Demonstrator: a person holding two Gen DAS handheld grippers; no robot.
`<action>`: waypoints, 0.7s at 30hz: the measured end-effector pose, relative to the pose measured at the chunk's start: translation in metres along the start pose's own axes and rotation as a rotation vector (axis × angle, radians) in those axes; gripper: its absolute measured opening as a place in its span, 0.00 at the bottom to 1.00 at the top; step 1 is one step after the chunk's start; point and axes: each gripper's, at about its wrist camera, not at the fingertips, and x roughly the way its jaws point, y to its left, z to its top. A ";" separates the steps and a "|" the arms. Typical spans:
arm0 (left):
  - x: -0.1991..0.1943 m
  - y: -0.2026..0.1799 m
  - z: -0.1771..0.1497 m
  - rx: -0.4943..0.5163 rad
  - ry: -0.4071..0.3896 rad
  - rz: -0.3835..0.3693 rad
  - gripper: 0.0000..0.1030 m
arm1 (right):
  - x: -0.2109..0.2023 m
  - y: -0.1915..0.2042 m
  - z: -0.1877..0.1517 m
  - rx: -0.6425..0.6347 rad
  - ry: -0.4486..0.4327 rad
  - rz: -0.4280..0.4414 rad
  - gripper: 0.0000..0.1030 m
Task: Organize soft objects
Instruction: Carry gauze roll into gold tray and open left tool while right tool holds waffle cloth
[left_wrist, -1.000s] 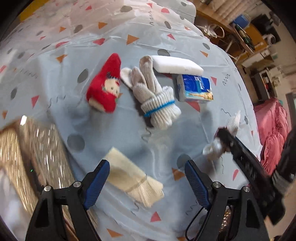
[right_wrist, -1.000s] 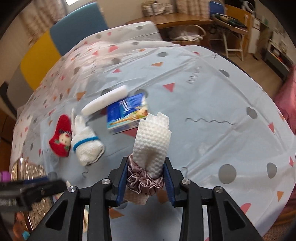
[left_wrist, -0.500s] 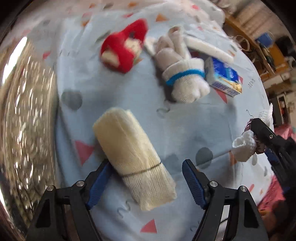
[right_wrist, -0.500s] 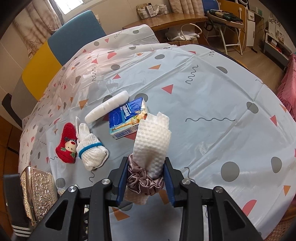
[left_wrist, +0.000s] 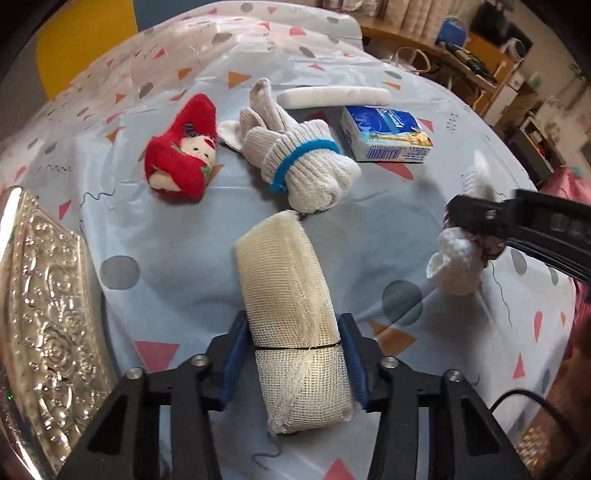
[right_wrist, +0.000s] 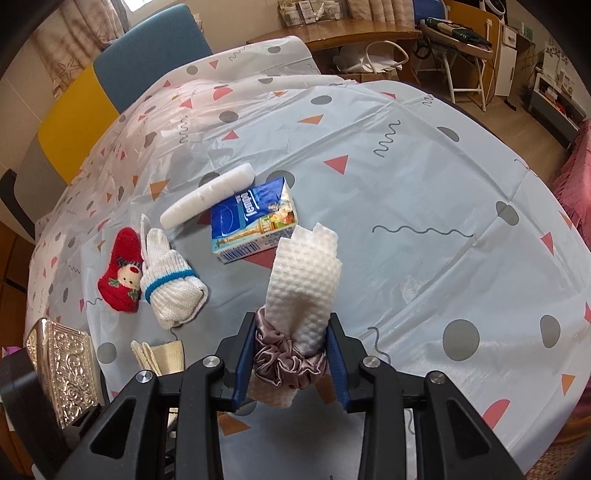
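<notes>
Both grippers are down over the table's spotted cloth (right_wrist: 424, 177), each with one soft bundle. Left gripper (left_wrist: 293, 360): its jaws are closing on the cream gauze roll (left_wrist: 291, 306), whose near end lies between the blue pads (left_wrist: 232, 363), with the pads right at its sides; a thin dark band rings the roll at that spot, and the rest of the roll lies flat on the cloth, pointing away from the camera. Right gripper (right_wrist: 291, 360): clamped on the white waffle cloth (right_wrist: 304, 280), which is rolled, stands up out of the jaws, and is cinched at the grip by one mauve satin scrunchie (right_wrist: 286, 363). From the left wrist view this bundle shows at the right edge, clear of the gauze roll.

Beyond the gauze roll lie four loose things in a rough row. One red Christmas sock (left_wrist: 183, 147) with a small face on it is at the left. Just beside it lies one bundle of white knit gloves (left_wrist: 299, 158) bound by a blue band, its near end close to the gauze roll's far end. One blue tissue pack (left_wrist: 386, 134) lies to the right, and one long white pad (left_wrist: 332, 96) lies behind it, close to the pack.

One embossed silver box (left_wrist: 48, 332) stands at the left table edge, near the left gripper.
</notes>
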 end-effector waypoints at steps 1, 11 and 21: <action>-0.003 0.000 -0.004 0.018 -0.012 0.017 0.44 | 0.004 0.001 0.000 -0.005 0.017 -0.009 0.34; -0.072 0.002 -0.044 0.082 -0.186 0.014 0.42 | 0.028 0.016 -0.009 -0.112 0.094 -0.084 0.37; -0.122 0.012 -0.048 0.070 -0.348 0.009 0.42 | 0.033 0.036 -0.020 -0.209 0.073 -0.155 0.39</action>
